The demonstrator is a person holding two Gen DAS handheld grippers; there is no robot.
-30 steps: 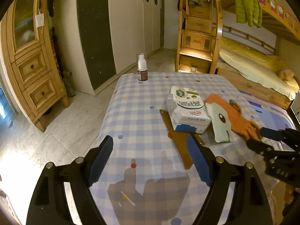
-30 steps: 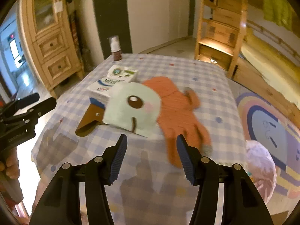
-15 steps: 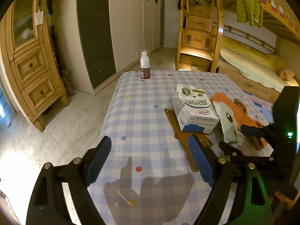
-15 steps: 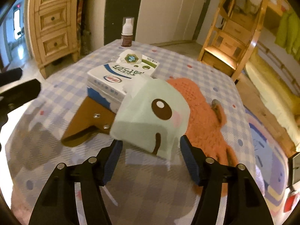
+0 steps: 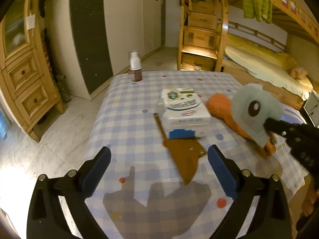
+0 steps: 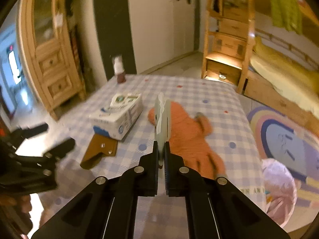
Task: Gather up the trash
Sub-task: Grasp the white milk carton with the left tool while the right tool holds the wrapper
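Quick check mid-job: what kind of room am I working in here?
Most likely a child's bedroom in a home: a wooden bunk bed with drawer steps, a pastel rainbow rug, and a wardrobe behind the checked table.

The print on the white carton (image 5: 184,109) was too blurred to read. The carton hid the far part of the brown sheath (image 5: 184,155). The pink bag (image 6: 279,191) was cut off by the right edge.
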